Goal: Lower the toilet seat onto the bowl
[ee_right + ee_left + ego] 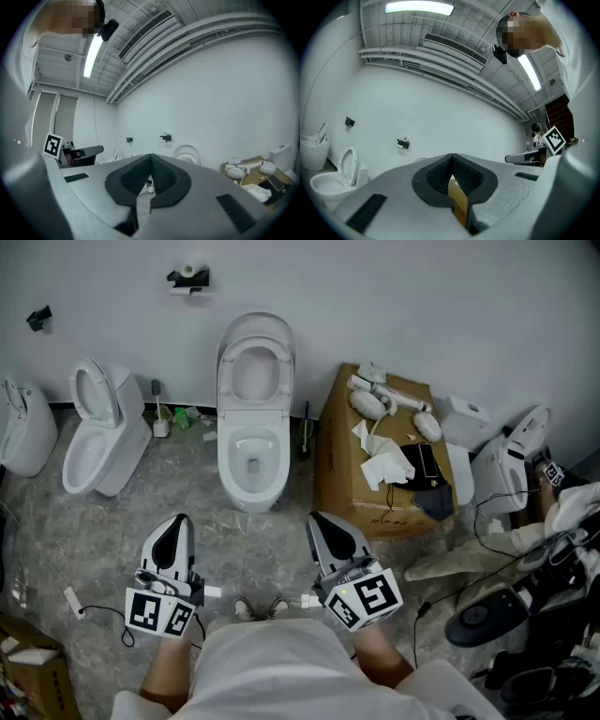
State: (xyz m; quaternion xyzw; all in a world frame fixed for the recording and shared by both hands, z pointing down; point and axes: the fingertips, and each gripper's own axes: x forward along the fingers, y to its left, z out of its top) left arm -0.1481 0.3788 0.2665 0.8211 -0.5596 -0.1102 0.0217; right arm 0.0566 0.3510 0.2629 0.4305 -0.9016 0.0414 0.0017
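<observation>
Standing upright in the upper middle of the head view, the toilet seat (282,371) is raised and leans back toward the white wall, and the open bowl (226,461) lies just below it in the frame, on a grey mottled floor (272,540). The 2 grippers are in the lower part of this view, well apart from the toilet. The left gripper (178,519) is at the lower left and the right gripper (317,518) is at the lower middle. Both point up the frame toward the bowl, and neither touches it. In the left gripper view the 2 dark pads are pressed together and their tips meet in 1 line, with no object between them. In the right gripper view the pads are also pressed together at the tips, with only a thin slit lower down, and they pinch nothing. The raised seat shows small behind them, to the right of the tips. A cardboard box (339,474) stands just beside the bowl on its right and carries white parts and crumpled paper. A second toilet (98,442) stands at the upper left, also with its seat up. The person's shoes (261,607) show at the bottom middle, between the 2 grippers.
</observation>
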